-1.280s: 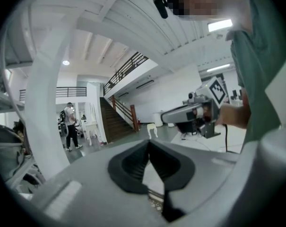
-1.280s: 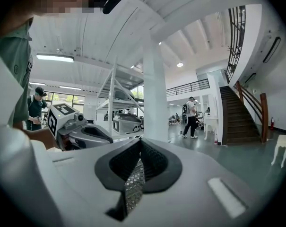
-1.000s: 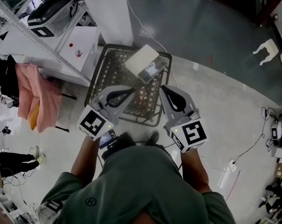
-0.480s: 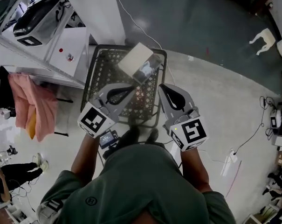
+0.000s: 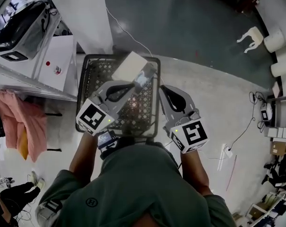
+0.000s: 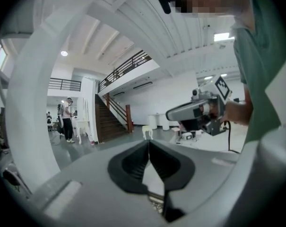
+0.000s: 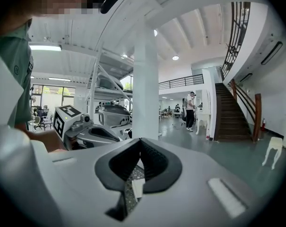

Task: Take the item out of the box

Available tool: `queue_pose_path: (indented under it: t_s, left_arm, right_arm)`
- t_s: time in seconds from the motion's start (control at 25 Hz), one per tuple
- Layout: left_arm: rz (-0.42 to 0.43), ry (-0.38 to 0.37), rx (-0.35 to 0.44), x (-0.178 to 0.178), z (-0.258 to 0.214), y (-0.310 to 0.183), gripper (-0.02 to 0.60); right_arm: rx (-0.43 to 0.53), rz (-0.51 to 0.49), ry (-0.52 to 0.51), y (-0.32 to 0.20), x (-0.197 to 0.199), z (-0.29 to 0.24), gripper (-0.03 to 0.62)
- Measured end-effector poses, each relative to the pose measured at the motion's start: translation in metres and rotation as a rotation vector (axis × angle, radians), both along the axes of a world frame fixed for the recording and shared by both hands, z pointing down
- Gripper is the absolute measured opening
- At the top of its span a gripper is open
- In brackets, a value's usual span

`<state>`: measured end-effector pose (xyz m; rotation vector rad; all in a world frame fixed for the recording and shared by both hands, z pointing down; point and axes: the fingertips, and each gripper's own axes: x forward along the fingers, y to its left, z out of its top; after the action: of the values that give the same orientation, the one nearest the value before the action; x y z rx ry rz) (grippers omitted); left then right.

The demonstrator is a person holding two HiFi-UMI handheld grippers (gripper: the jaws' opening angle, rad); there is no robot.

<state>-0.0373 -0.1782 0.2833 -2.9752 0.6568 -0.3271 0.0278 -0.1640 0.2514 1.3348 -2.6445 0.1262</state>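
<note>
A black lattice crate (image 5: pixel 93 74) stands on the floor in front of me. A pale carton (image 5: pixel 127 66) with a shiny end lies tilted in its far right corner. My left gripper (image 5: pixel 134 85) hovers over the crate's middle, just short of the carton, shut and empty; its jaw tips (image 6: pixel 149 142) meet. My right gripper (image 5: pixel 162 88) hangs above the crate's right rim, also shut with nothing held, its tips (image 7: pixel 141 140) together. Each gripper view shows the other gripper: the right one (image 6: pixel 199 115) and the left one (image 7: pixel 86 129). Crate mesh (image 7: pixel 127 193) shows below the right jaws.
A white pillar (image 5: pixel 81 18) rises just behind the crate. At the left stand a rack with a dark machine (image 5: pixel 20 30), a white cabinet (image 5: pixel 55 60) and pink cloth (image 5: pixel 24 126). A cable (image 5: pixel 128 32) runs across the floor. A white stool (image 5: pixel 249 34) stands far right.
The crate and carton have slid left and nearer under me as I stepped closer. Both grippers stay shut and now reach over the crate.
</note>
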Motion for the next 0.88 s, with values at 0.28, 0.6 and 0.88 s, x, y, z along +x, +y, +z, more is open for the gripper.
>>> queue_pose_path:
  t_s: [0.28, 0.6, 0.88]
  left_arm:
    - [0.037, 0.009, -0.058, 0.000, 0.026, -0.032, 0.011]
    - [-0.004, -0.044, -0.135, 0.011, 0.075, -0.063, 0.029]
    - [-0.083, -0.091, -0.198, 0.014, 0.113, -0.091, 0.035]
  right_arm:
    - [-0.044, 0.038, 0.025, -0.021, -0.004, 0.014, 0.005]
    - [-0.102, 0.003, 0.003, -0.053, 0.011, 0.047, 0.005]
    - [-0.150, -0.063, -0.018, -0.082, 0.019, 0.076, 0.005]
